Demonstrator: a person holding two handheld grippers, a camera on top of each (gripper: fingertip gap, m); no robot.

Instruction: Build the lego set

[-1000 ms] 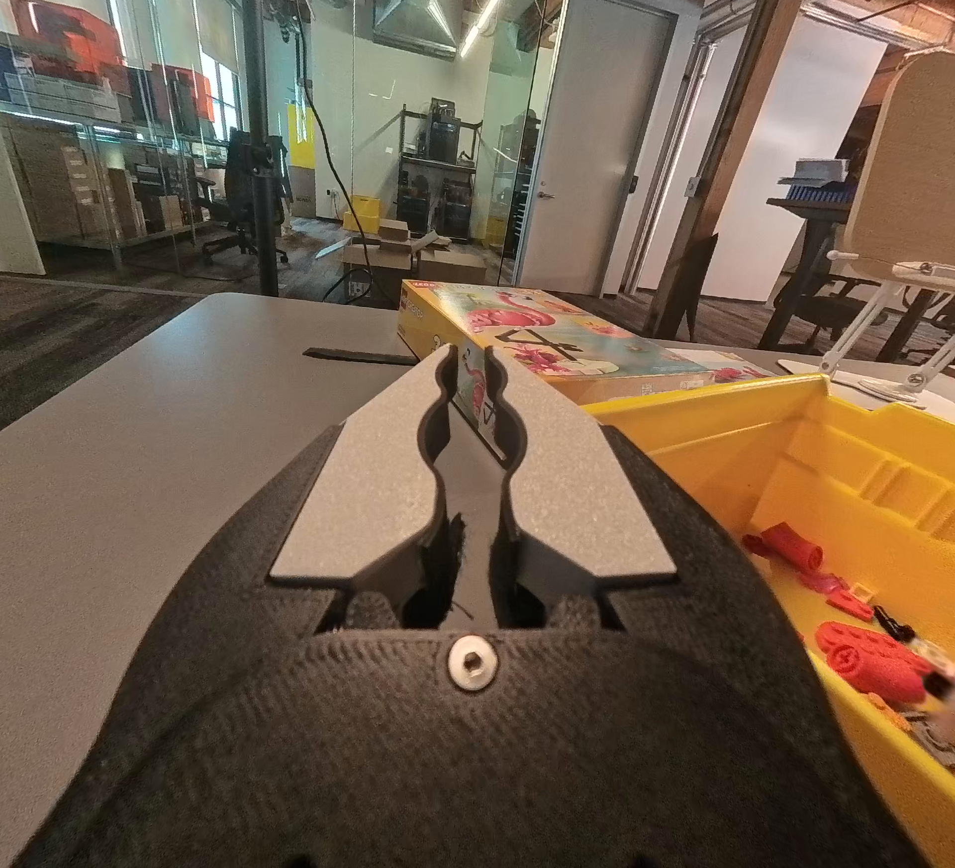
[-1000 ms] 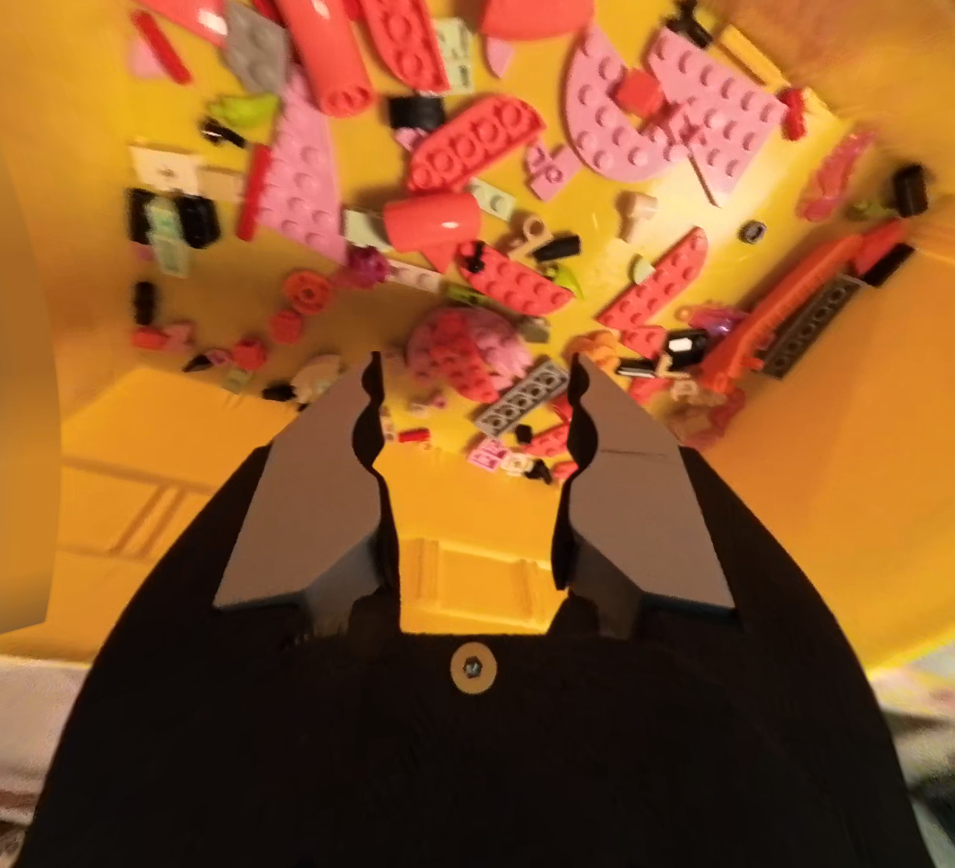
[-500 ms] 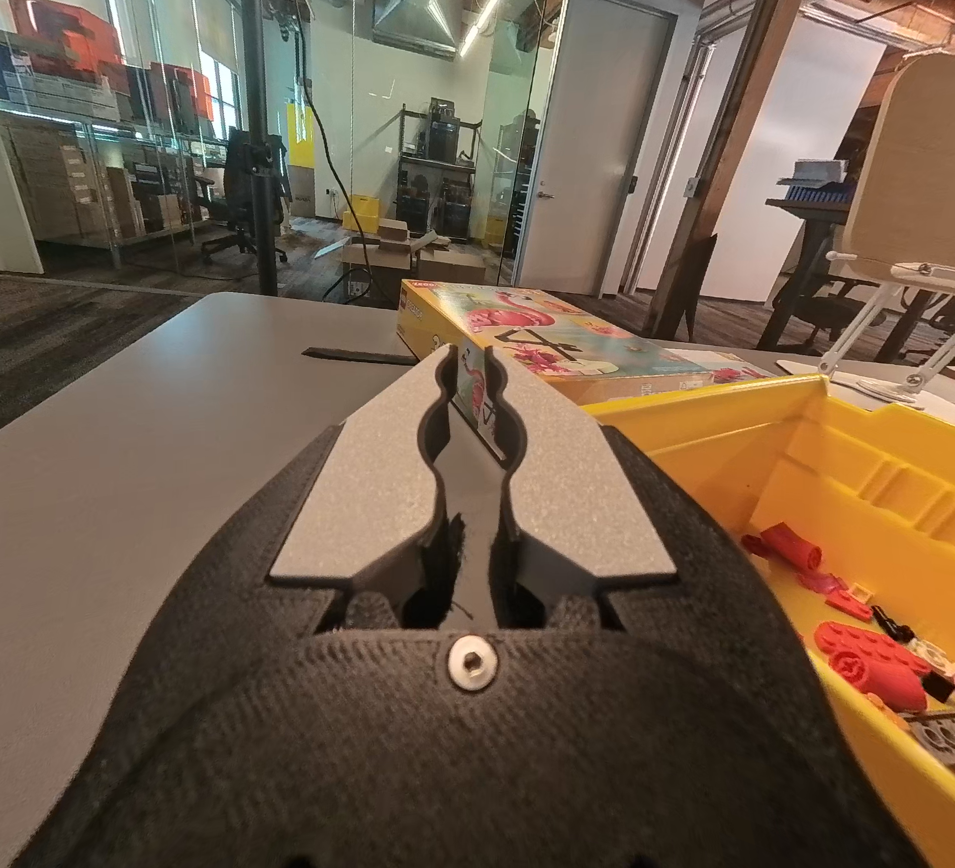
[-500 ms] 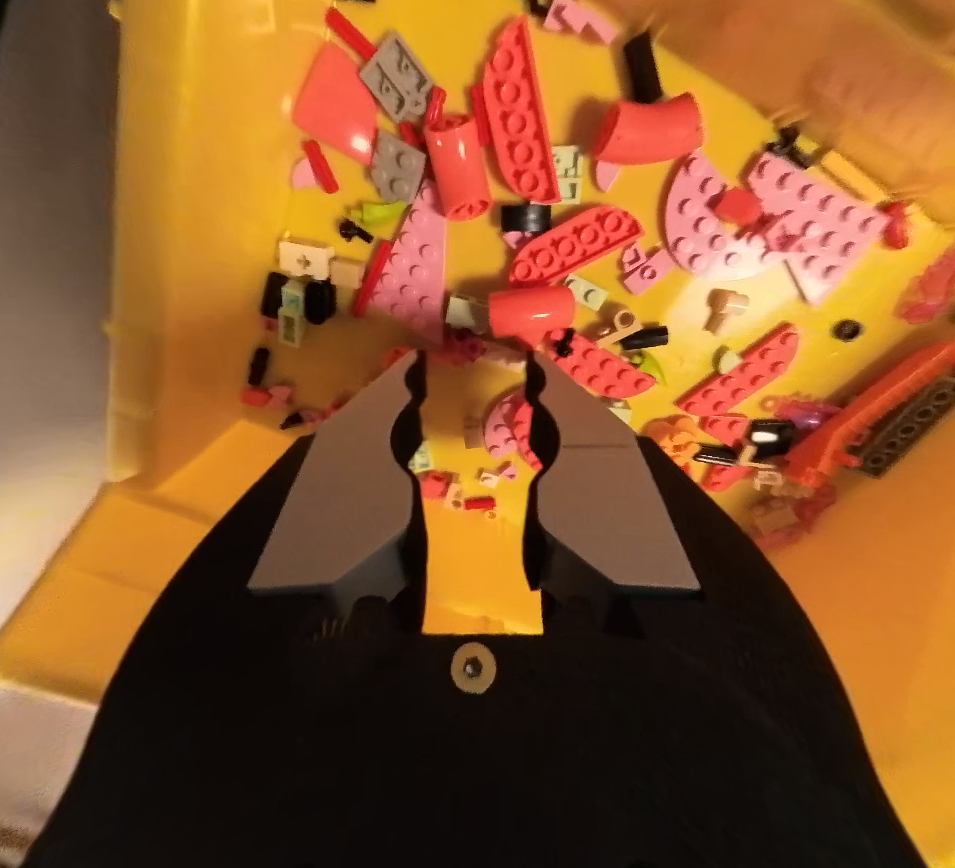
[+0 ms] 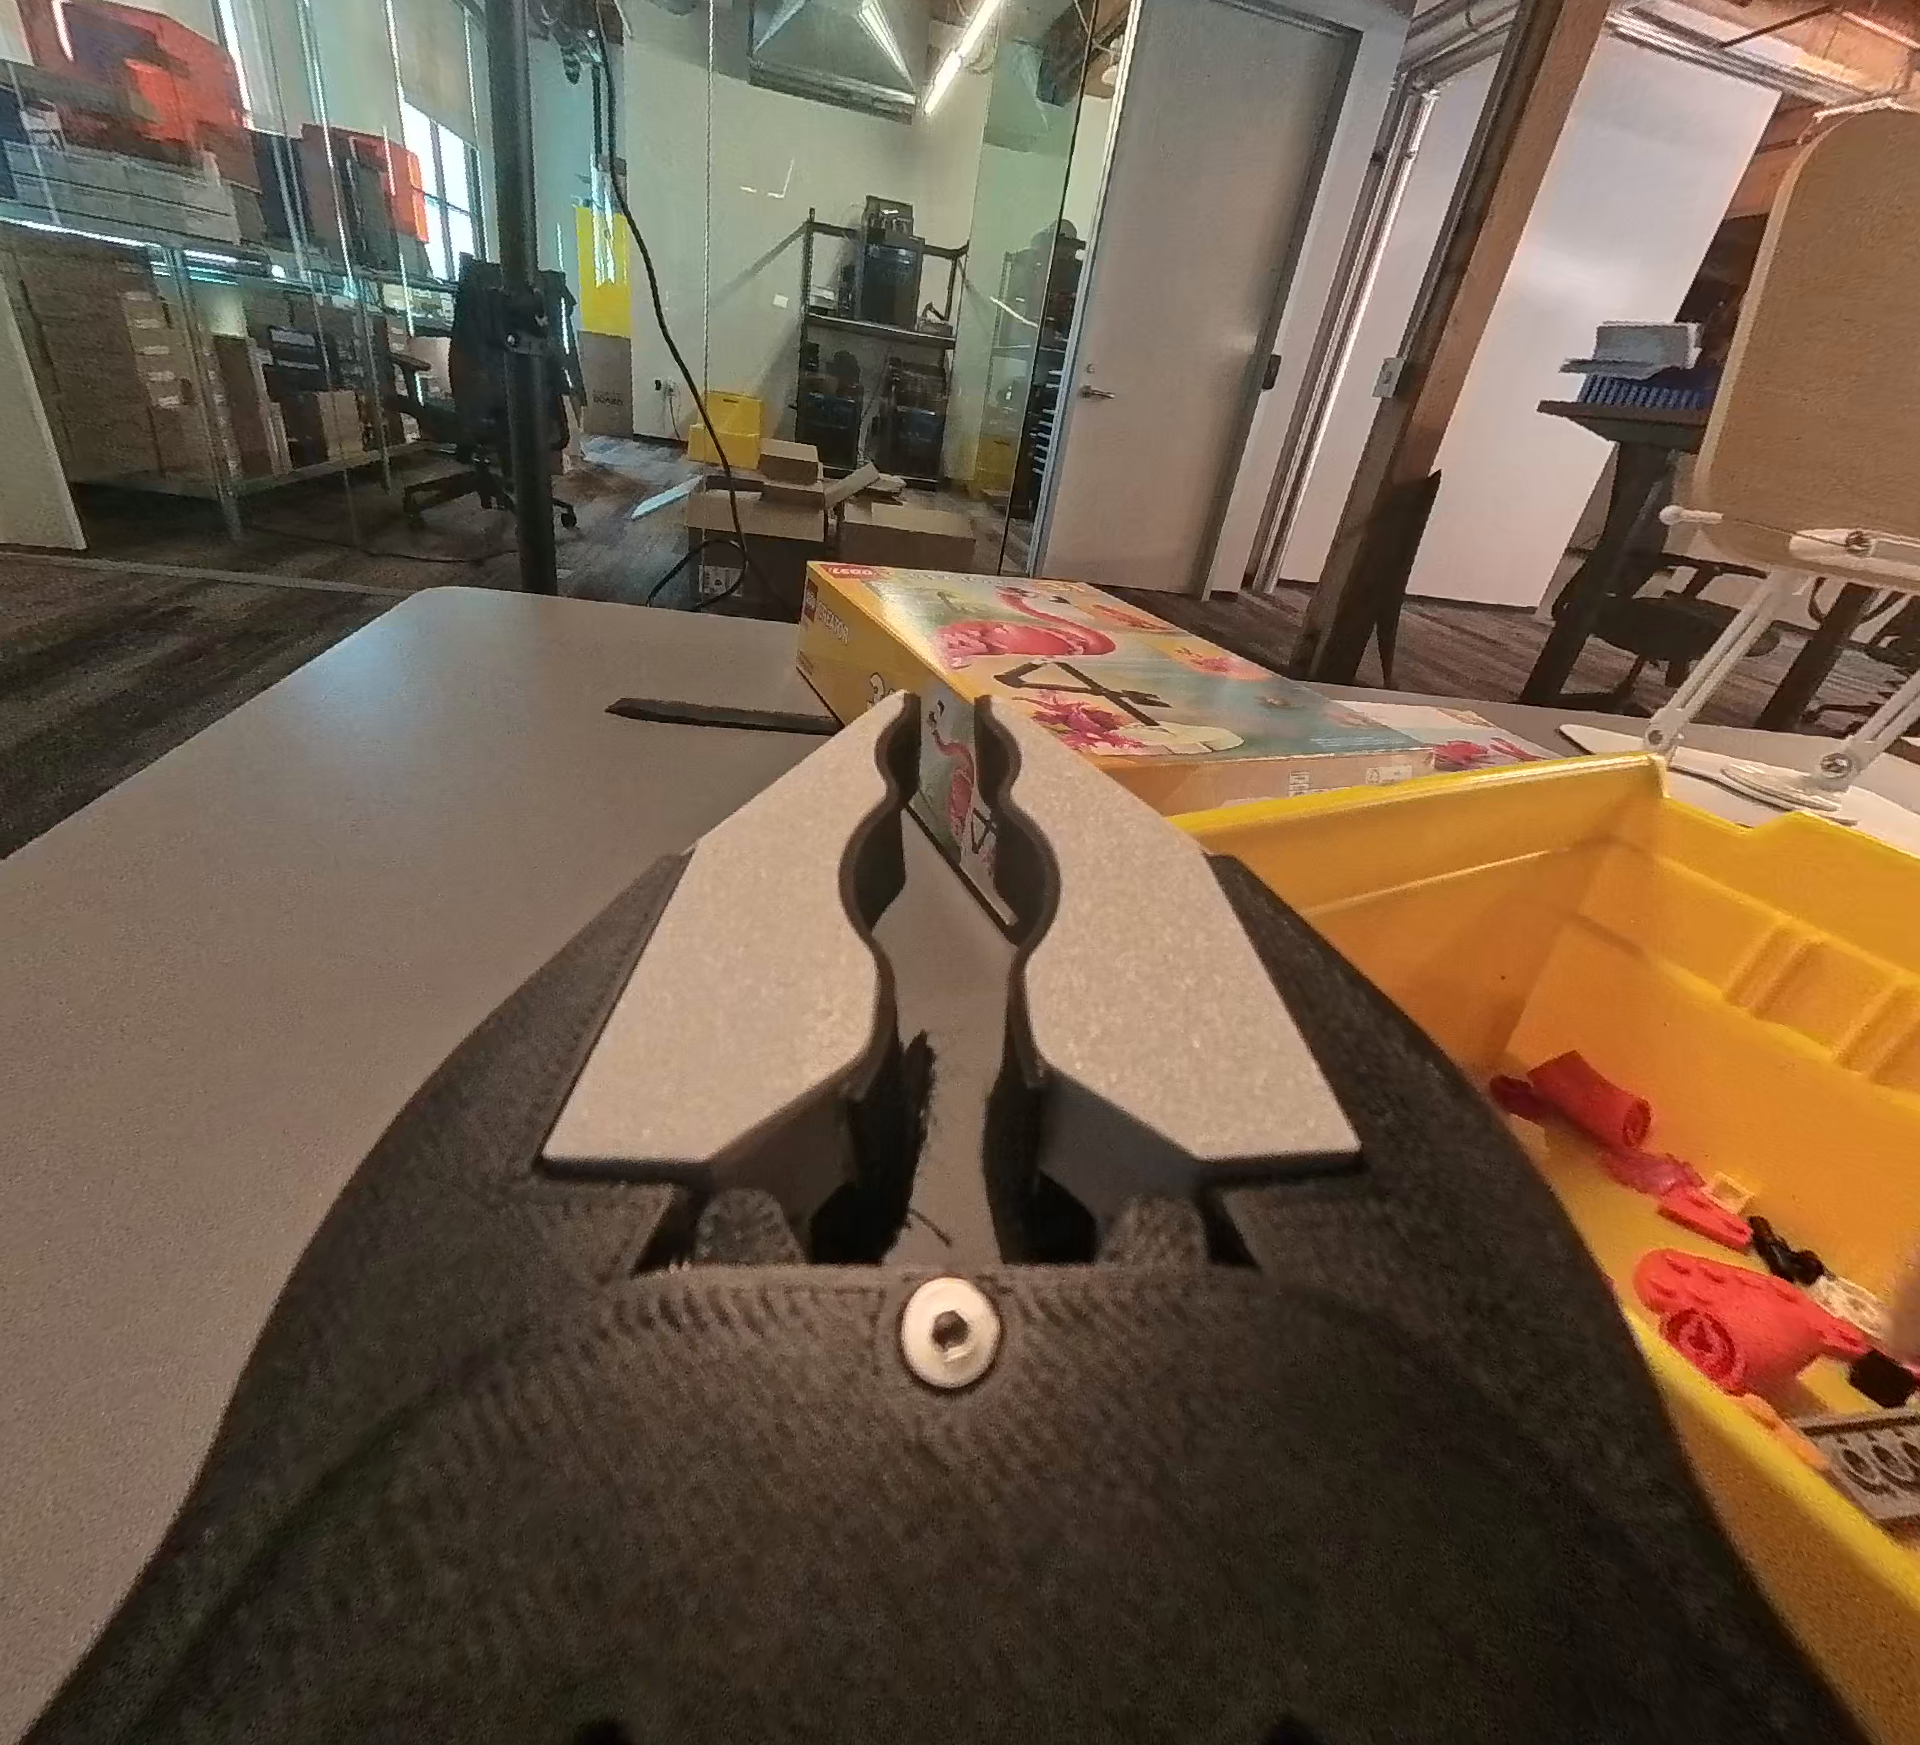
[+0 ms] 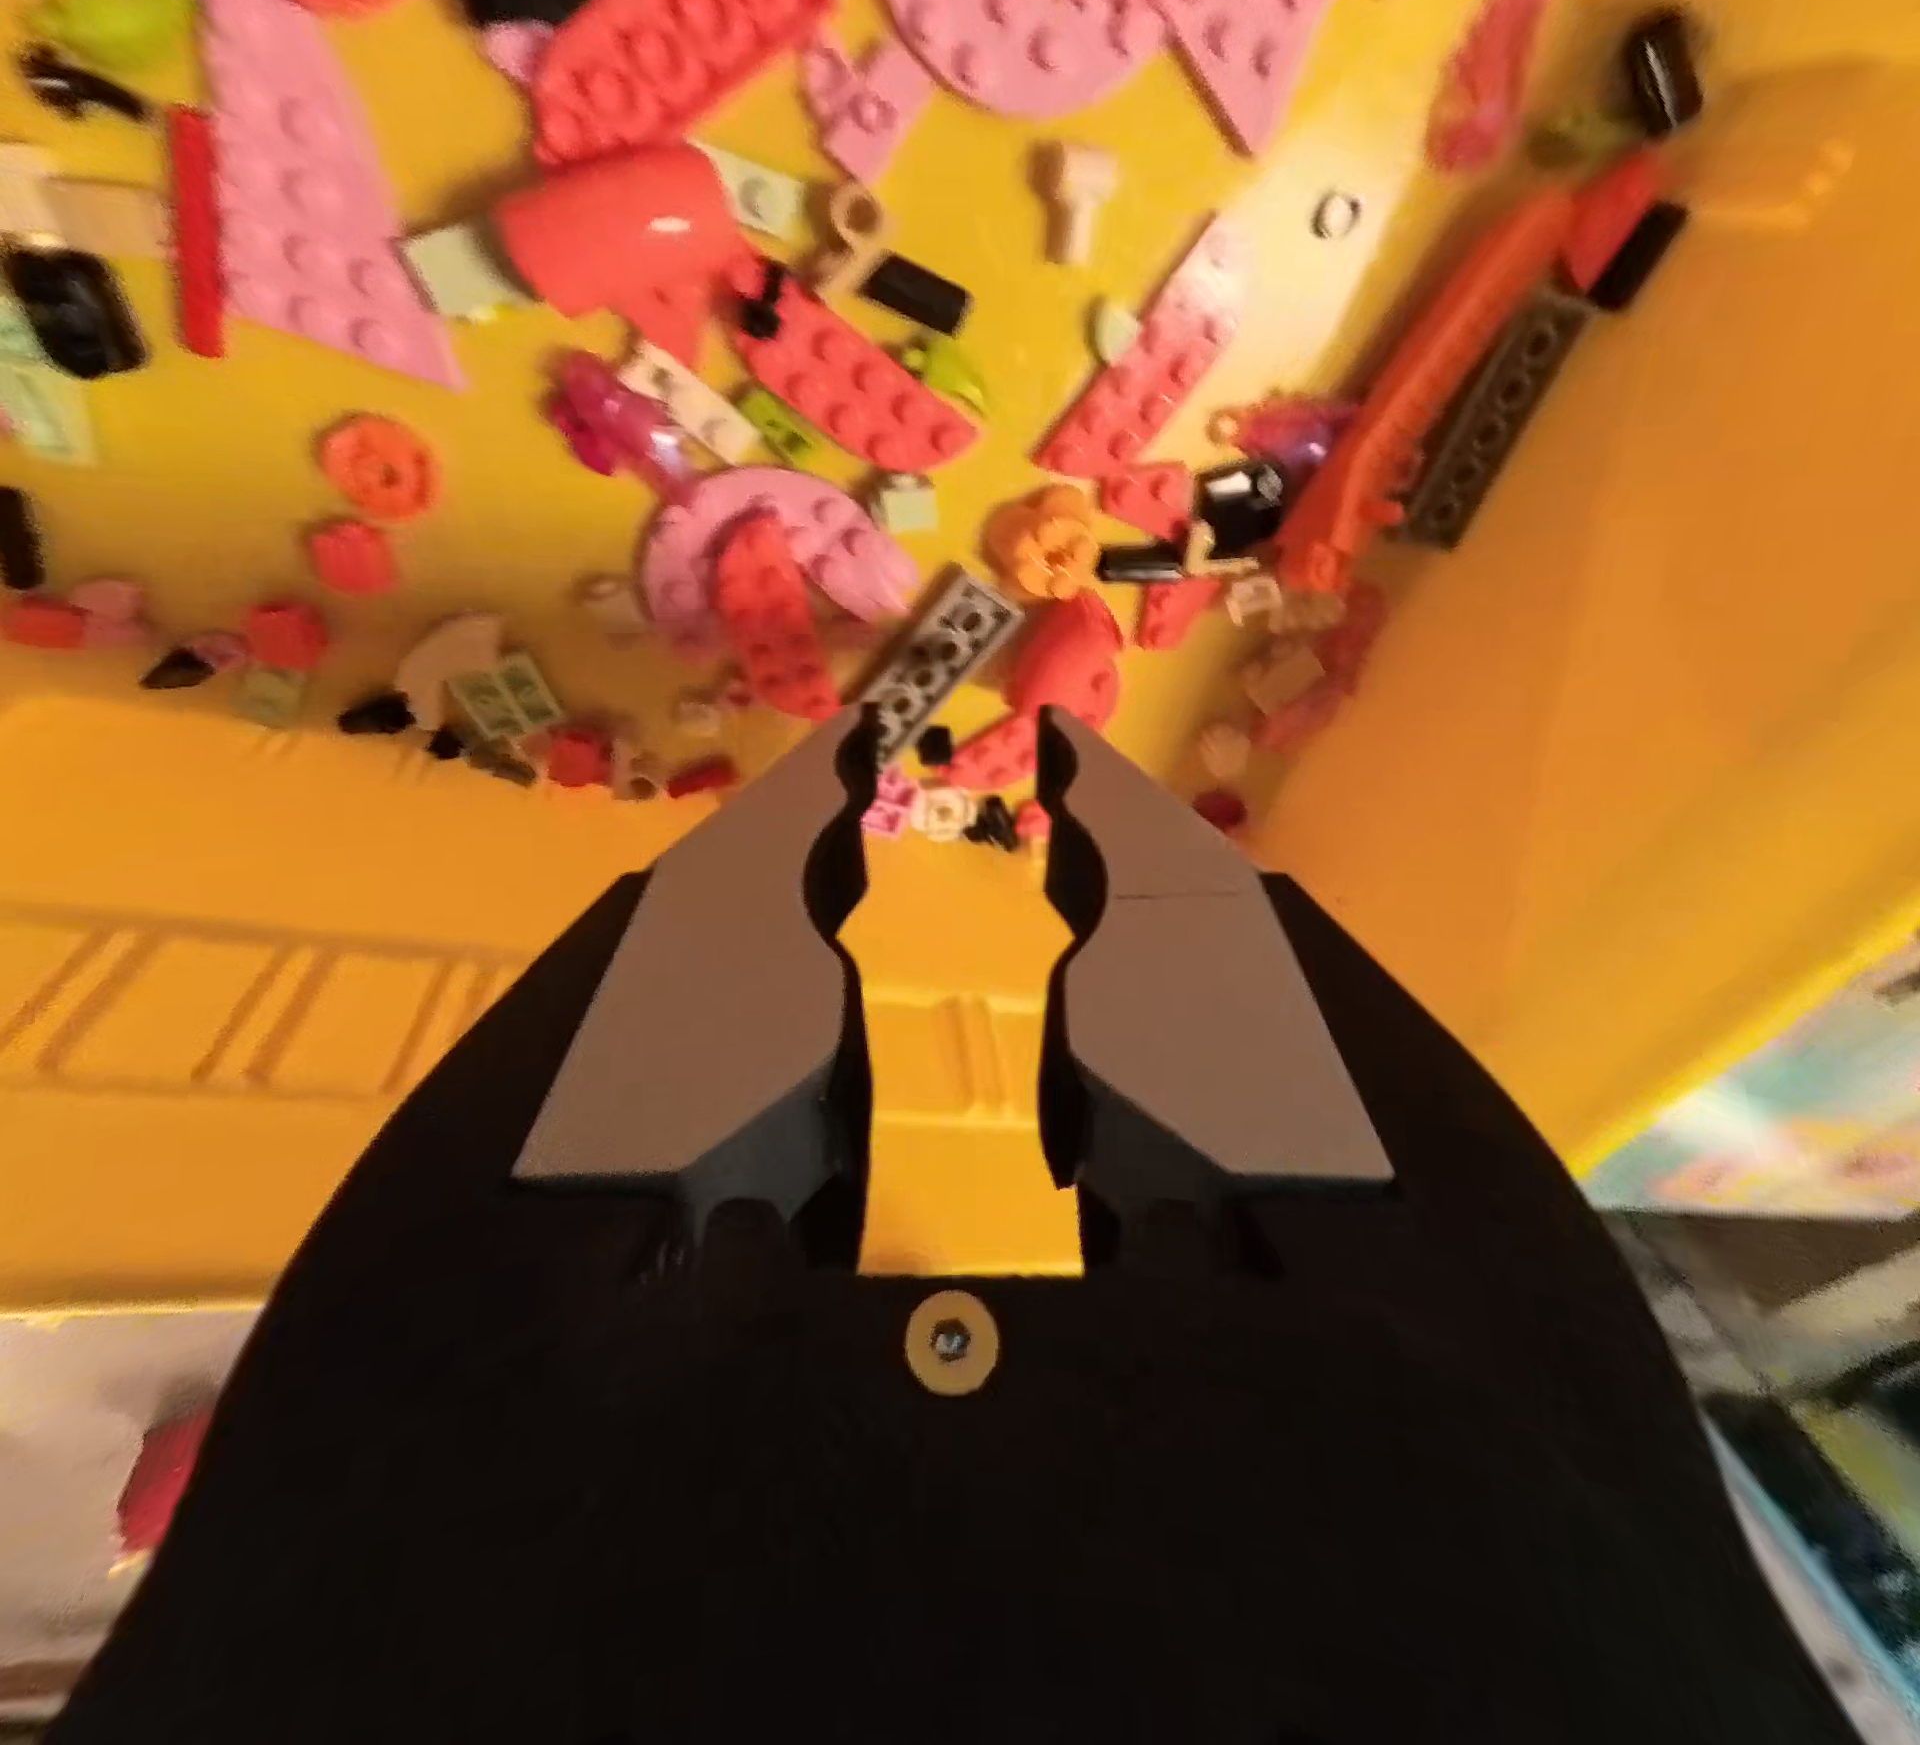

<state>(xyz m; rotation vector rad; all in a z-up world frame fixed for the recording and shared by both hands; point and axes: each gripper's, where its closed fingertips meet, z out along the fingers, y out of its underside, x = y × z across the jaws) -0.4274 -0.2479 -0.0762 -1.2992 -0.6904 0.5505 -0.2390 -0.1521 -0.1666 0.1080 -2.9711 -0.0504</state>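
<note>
**A:** What has changed in the last second?

**B:** Only my right gripper (image 6: 951,724) has changed. Its 2 fingers stood wide apart over the heap. They have drawn in to a moderate gap, and I have dropped closer to the floor of the yellow plastic bin (image 6: 1558,760). The view is blurred by that motion. My left gripper (image 5: 945,708) has not stirred.

**A:** Does the right one hold anything yet?

**B:** No, it is released and nothing is pinched. Its left fingertip (image 6: 831,760) overlaps the end of a grey studded flat plate (image 6: 940,646) in the view, but I cannot tell whether it touches. A coral-red rounded brick (image 6: 1070,656) lies just past the right fingertip. Framed in the gap are a small pink 2-stud piece (image 6: 891,802) and a small white round piece (image 6: 943,810). Both lie on the bin floor, not between pressing pads. Pink and coral plates are scattered farther off.

**A:** And the left?

**B:** Its fingers are drawn almost together, with only a narrow slit between them and nothing in it. It hangs low over the grey worktop (image 5: 312,812), just beside the bin's near corner. It points at the yellow printed cardboard box with a flamingo picture (image 5: 1143,656), which lies flat against the bin's far wall.
</note>
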